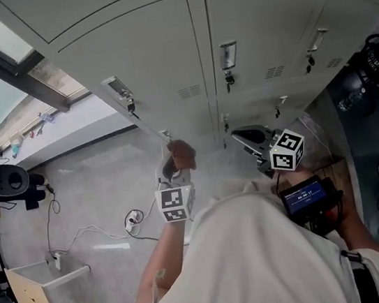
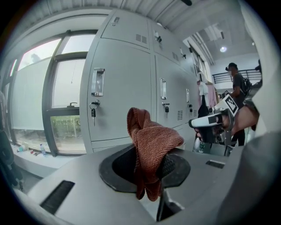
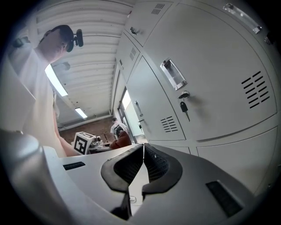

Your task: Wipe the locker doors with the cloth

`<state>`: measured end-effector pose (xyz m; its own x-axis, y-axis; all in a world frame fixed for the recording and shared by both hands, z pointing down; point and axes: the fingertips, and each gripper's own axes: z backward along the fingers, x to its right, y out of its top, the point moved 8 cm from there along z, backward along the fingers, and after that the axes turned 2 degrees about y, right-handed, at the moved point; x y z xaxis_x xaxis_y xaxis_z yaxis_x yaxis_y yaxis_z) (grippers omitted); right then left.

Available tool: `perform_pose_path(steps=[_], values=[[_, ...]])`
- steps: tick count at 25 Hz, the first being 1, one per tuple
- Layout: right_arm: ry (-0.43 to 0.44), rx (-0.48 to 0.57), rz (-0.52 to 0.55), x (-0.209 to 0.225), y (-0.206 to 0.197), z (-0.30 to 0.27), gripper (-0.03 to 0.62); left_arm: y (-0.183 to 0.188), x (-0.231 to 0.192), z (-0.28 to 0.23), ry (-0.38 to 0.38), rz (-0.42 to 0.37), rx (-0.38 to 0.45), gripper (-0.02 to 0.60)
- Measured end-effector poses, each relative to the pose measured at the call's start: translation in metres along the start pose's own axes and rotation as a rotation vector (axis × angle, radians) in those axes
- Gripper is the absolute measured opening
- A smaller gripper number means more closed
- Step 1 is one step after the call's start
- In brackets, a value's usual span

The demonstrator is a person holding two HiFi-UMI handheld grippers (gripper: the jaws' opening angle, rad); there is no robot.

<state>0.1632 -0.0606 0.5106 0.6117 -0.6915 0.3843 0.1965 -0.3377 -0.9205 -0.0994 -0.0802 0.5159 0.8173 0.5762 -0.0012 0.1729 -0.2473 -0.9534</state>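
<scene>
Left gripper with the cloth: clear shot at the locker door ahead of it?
Probably yes. The left gripper is shut on the cloth, and nothing stands between it and the locker door; the right gripper is off to the side.

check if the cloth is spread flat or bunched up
Bunched up: the cloth sits crumpled, pinched in the left gripper, folds poking upward.
</scene>
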Motion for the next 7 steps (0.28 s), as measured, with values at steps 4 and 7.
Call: perform_pose_path(steps=[4, 7], values=[[-0.033, 0.004, -0.003, -0.013, -0.005, -0.001, 0.019, -0.006, -0.007, 0.008, -0.031, -0.002, -0.004, 0.081], [-0.055, 0.006, -0.012, -0.026, -0.012, -0.003, 0.019, -0.012, -0.013, 0.018, -0.057, -0.006, -0.018, 0.081]])
